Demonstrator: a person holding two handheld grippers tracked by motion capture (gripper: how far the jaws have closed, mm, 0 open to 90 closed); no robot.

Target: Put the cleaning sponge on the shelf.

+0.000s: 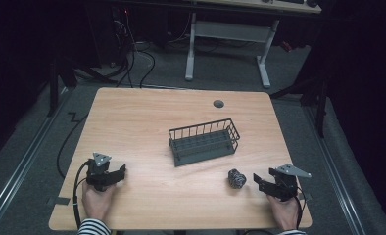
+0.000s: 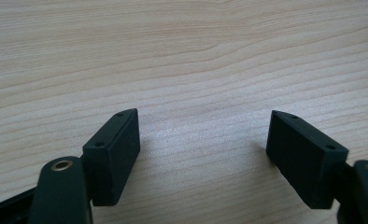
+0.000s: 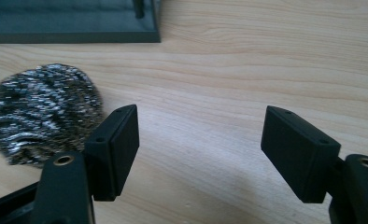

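I see one steel-wool scrubber point(image 1: 236, 178) on the tabletop point(image 1: 147, 117), near its front edge, just left of my right hand-held gripper point(image 1: 259, 183) and in front of one wire basket point(image 1: 204, 141). Both hand-held grippers, right and left point(image 1: 118, 172), have jaws apart and empty. The scrubber looks light, springy and snaggy; I'd pinch it across its middle.

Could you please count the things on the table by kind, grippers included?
Steel wool scourers: 1, the scourer on the wood near the right gripper.
Wire baskets: 1, the dark basket mid-table.
Grippers: 2, the right gripper and the left gripper, both with jaws apart and nothing between them.
Total: 4
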